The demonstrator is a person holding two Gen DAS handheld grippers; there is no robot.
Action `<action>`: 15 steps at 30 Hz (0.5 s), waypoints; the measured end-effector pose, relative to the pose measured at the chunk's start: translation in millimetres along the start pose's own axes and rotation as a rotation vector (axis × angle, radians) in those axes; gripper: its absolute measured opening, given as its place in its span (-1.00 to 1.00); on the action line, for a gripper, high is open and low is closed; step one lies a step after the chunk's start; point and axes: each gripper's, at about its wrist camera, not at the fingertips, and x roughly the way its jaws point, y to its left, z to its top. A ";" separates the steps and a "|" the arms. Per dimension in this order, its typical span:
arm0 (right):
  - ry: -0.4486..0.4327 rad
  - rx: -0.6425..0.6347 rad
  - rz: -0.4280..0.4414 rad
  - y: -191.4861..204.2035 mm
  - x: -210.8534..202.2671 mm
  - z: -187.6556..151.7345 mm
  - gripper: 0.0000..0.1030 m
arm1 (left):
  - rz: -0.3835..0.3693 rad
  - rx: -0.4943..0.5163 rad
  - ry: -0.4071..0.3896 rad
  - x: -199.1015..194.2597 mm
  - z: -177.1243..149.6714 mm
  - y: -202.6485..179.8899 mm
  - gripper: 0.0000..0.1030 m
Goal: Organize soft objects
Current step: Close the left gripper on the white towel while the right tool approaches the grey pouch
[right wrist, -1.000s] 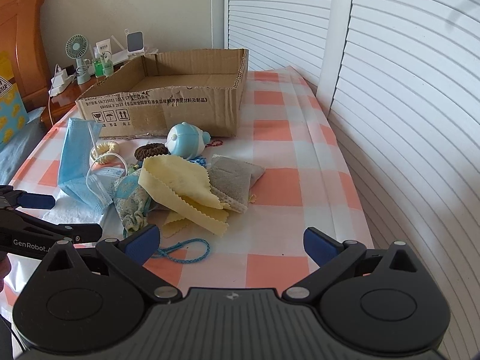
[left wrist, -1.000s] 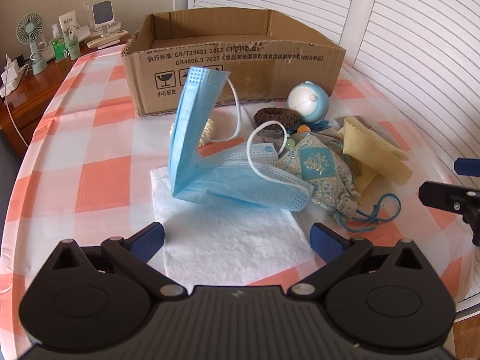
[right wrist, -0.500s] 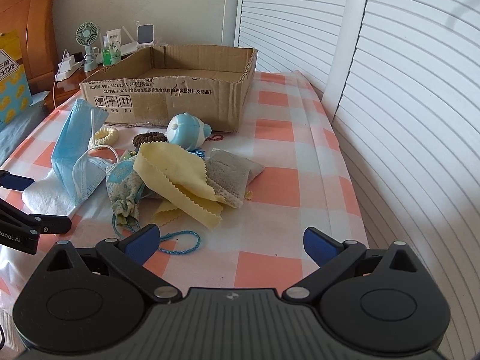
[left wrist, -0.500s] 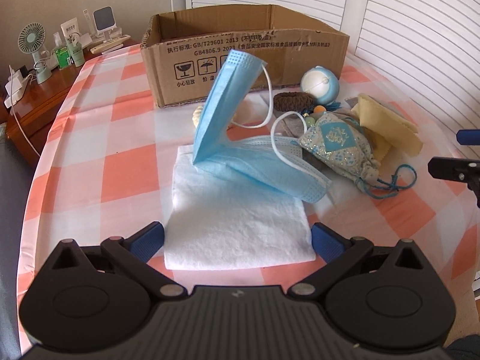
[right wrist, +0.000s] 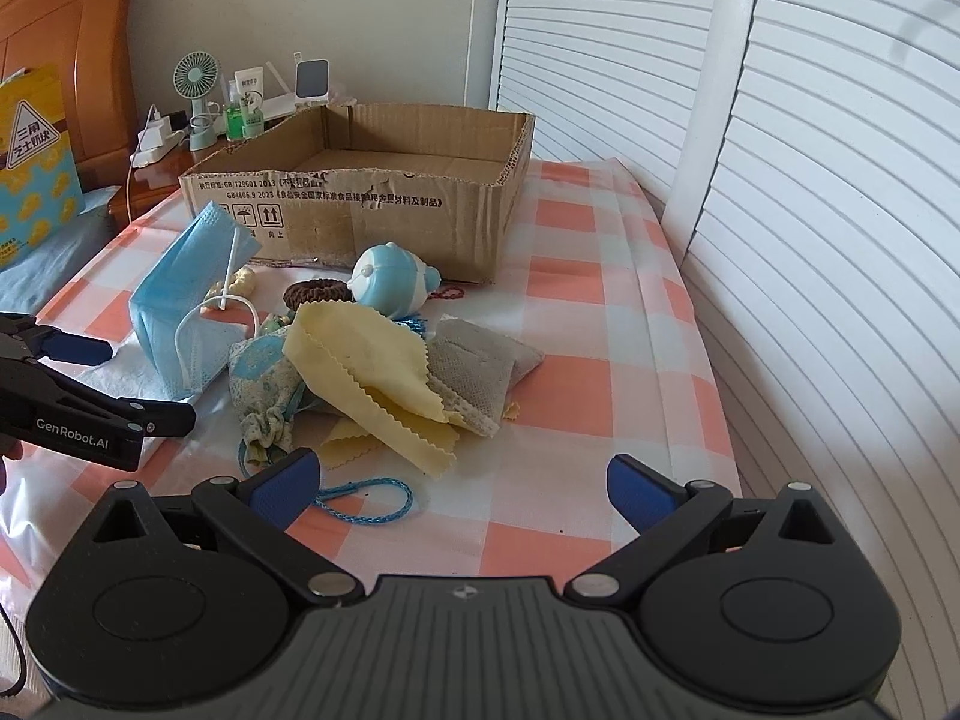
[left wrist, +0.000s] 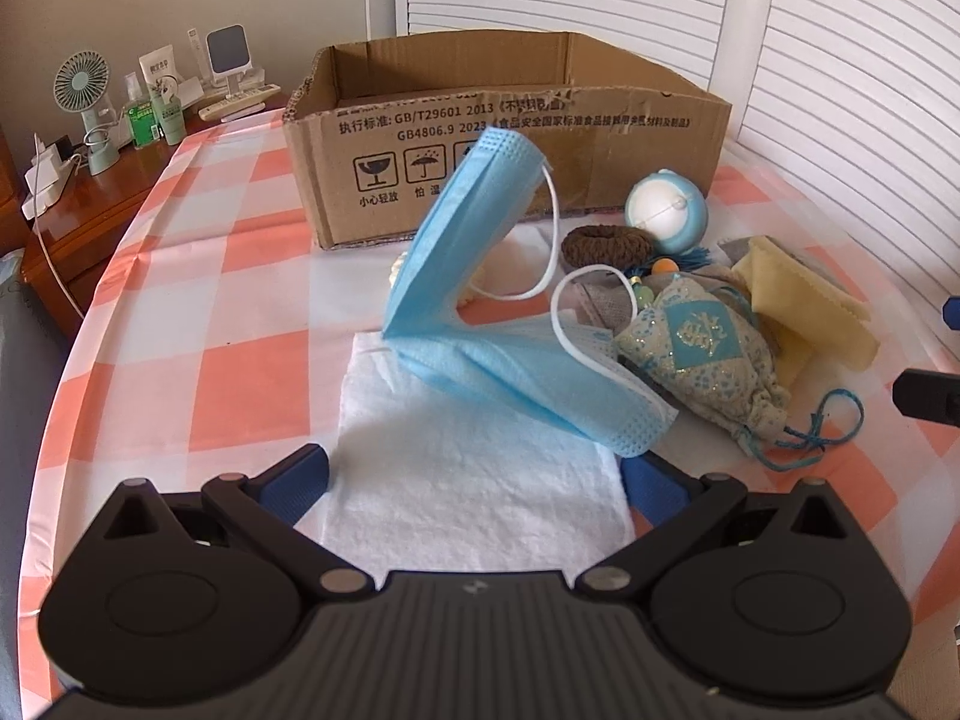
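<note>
On the tabletop (left wrist: 240, 378) with orange-and-white checked cloth, we see a folded light-blue face mask (left wrist: 480, 324) lying on a white fluffy towel (left wrist: 480, 480), before the brown cardboard box (left wrist: 510, 138). Our left claw (left wrist: 474, 480) and right claw (right wrist: 459, 483) are both spread apart, holding nothing.

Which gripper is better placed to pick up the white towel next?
Left. The left gripper is open with the white towel lying directly between its fingers. The right gripper faces the yellow cloth instead, farther from the towel.
</note>
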 end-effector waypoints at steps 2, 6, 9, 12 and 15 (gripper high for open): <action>0.000 -0.008 -0.003 1.4 1.3 1.5 1.00 | 0.002 -0.001 -0.007 -1.9 -2.7 2.9 0.91; -0.005 -0.020 0.013 7.3 3.2 5.7 1.00 | -0.001 0.002 -0.018 -5.6 -4.4 7.3 0.77; -0.014 -0.042 0.022 15.1 2.8 10.3 1.00 | -0.011 0.016 -0.025 -5.5 -2.5 6.7 0.41; -0.027 -0.075 0.032 23.4 0.5 14.3 1.00 | -0.028 0.039 -0.038 -10.6 -3.0 4.9 0.16; -0.031 -0.103 0.037 31.4 0.3 18.0 1.00 | -0.034 0.051 -0.040 -14.2 -4.5 6.5 0.03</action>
